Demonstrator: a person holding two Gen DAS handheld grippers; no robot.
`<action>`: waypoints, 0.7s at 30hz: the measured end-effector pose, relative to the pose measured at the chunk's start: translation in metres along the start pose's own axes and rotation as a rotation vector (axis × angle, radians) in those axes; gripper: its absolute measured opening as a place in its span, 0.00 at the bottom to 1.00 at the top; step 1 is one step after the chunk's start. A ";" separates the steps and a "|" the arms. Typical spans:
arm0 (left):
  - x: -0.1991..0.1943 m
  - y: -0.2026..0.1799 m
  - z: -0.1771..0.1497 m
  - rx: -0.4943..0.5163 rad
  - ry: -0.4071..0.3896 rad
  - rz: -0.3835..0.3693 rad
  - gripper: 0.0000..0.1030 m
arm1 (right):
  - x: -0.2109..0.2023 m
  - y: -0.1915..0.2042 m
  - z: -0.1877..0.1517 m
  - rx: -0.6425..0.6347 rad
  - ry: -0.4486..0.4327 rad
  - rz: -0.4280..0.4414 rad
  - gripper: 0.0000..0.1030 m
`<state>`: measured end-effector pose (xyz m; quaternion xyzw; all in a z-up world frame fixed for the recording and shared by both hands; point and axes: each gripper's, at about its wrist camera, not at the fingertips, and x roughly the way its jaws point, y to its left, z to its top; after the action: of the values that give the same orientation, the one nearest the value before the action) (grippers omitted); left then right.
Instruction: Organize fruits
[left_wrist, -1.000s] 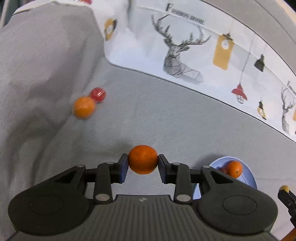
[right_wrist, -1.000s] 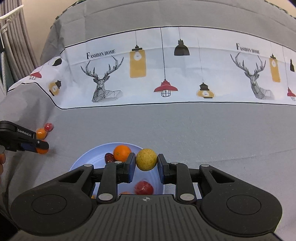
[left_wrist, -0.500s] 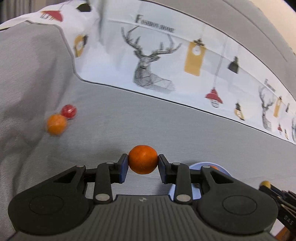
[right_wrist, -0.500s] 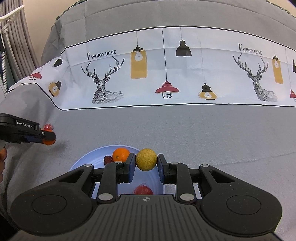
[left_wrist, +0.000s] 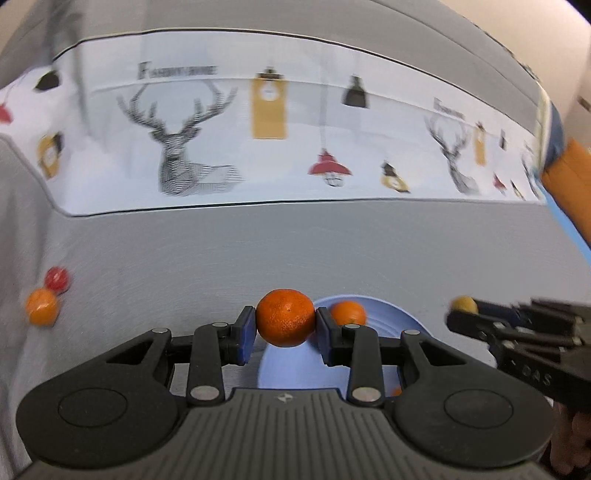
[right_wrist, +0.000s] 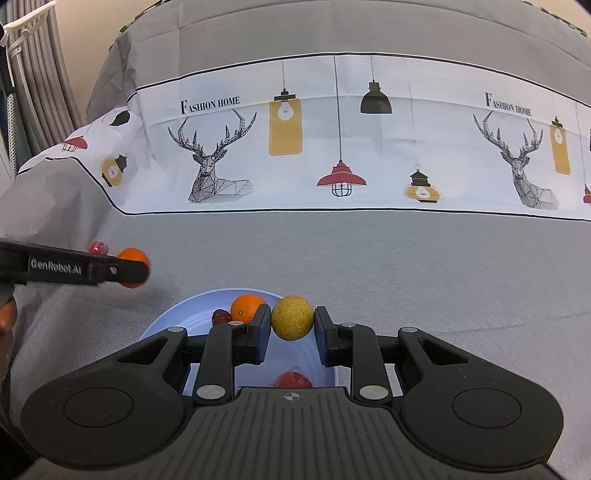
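- Fruits: I am clamping an orange mandarin (left_wrist: 284, 317) in my left gripper (left_wrist: 284, 325), pads pressing on both its sides, and carrying it above the near-left rim of the blue plate (left_wrist: 399, 321).
- I am clamping a yellow ball-shaped fruit (right_wrist: 292, 317) in my right gripper (right_wrist: 291, 325), jaws closed on it, hanging over the same plate, which is already holding a small orange (right_wrist: 245, 307), a dark red fruit (right_wrist: 221, 316) and a red fruit (right_wrist: 293, 380).
- Two fruits are lying loose on the cloth to the left, well apart from the plate: a second small orange (left_wrist: 41, 311) and a small red fruit (left_wrist: 57, 278), touching or just beside each other.
- Risk: both grippers are converging on one plate; I am judging that the fingers could be knocking together if both release at once.
- Risk: round fruit dropped from height is likely bouncing off the shallow rim or striking the fruits already there and rolling them out.
- Risk: only the pad faces are gripping each sphere, so a tilt or jerk could be squirting it free.
- Surface: a grey tablecloth (right_wrist: 406, 266) is covering the table, with a white band printed with deer heads and lamps; it is creased and draping at the left, so loose fruit could be rolling.
- Room: a ribbed grey curtain (right_wrist: 40, 74) is showing far left, beige wall above.
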<state>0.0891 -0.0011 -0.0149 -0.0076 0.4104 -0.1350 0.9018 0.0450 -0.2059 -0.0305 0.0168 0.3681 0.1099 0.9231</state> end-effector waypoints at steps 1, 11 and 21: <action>0.001 -0.004 -0.001 0.020 0.001 -0.005 0.37 | 0.000 0.001 0.000 -0.003 0.000 0.001 0.26; 0.006 -0.023 -0.007 0.102 0.003 -0.038 0.37 | 0.004 0.007 0.002 -0.027 -0.005 0.002 0.26; 0.007 -0.027 -0.009 0.133 0.004 -0.048 0.37 | 0.005 0.009 0.000 -0.038 -0.004 0.001 0.26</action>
<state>0.0808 -0.0282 -0.0228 0.0428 0.4022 -0.1838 0.8959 0.0466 -0.1956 -0.0323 -0.0001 0.3643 0.1173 0.9239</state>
